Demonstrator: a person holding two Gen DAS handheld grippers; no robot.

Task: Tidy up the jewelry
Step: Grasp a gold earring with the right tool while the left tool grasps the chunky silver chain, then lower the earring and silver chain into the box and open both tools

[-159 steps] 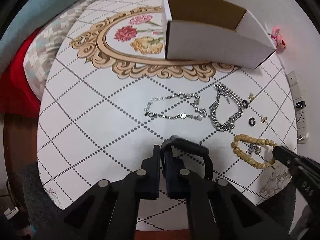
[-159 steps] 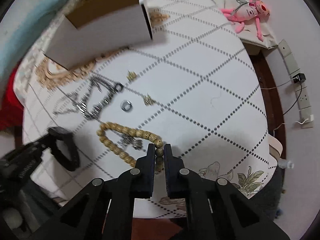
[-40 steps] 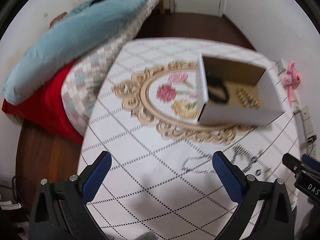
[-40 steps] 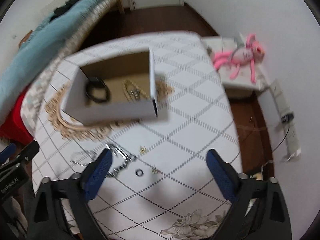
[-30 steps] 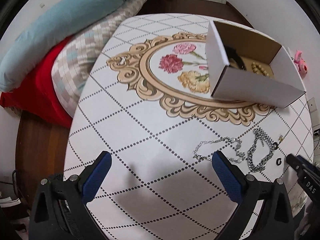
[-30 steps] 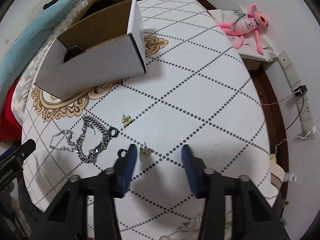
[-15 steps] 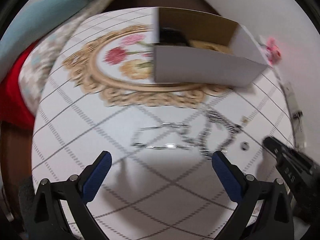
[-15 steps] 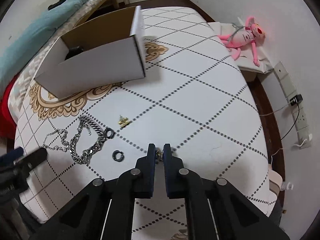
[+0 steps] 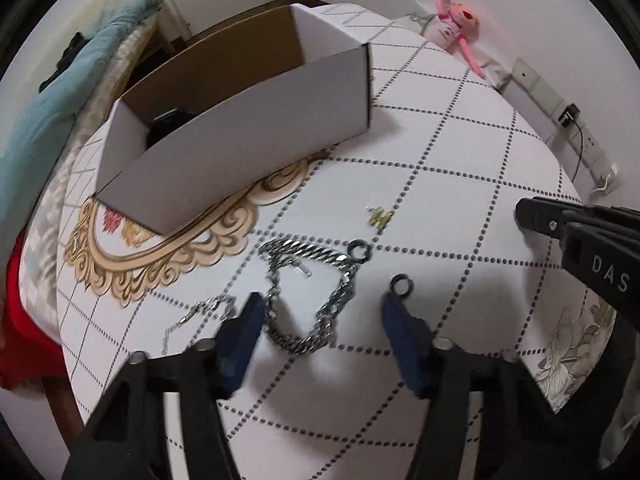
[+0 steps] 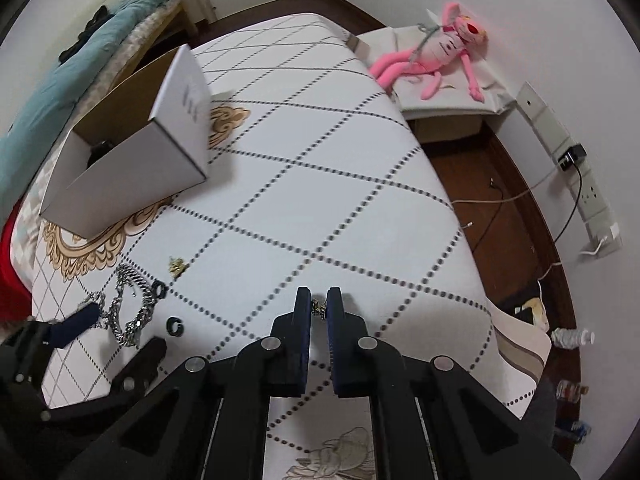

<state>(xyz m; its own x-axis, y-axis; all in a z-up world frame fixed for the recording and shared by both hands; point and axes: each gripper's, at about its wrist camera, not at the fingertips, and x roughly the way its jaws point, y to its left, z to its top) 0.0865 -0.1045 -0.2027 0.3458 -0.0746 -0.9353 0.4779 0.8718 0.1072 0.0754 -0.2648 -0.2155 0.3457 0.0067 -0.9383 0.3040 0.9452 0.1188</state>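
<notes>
Left gripper [image 9: 324,320]: jaws spread wide, nothing between them, poised low over the heavy chain [image 9: 312,292] on the table [image 9: 460,168]. Right gripper [image 10: 318,308]: jaws narrowed to a slit, pinching a small gold earring [image 10: 317,307] just above the cloth; seen only in the right wrist view, where the clasped piece shows between the blue pads [image 10: 302,308]. From the left wrist view, only the dark outer tip of the right gripper [image 9: 536,216] visible at the far right edge, contents hidden. Left wrist view only: thin chain [image 9: 192,316] lying partly behind the left pad [image 9: 244,328], touching the heavy chain; black ring [image 9: 402,285] just ahead of the right pad; second black ring [image 9: 358,251] at the heavy chain's far end; gold earring pair [image 9: 379,216] apart from both, toward the box [image 9: 240,152]. Same loose pieces repeated smaller in the right wrist view, left of the right gripper. Box: open-topped, white outside, brown inside, resting on the ornate floral print; dark item [image 9: 168,124] visible inside at its left end in both views, rest of the interior hidden by the near wall. Right wrist view only: pink plush toy [image 10: 440,52] on a low white stand past the table edge, power strip [image 10: 576,176] on the wall, bottles [image 10: 572,336] on the floor.
</notes>
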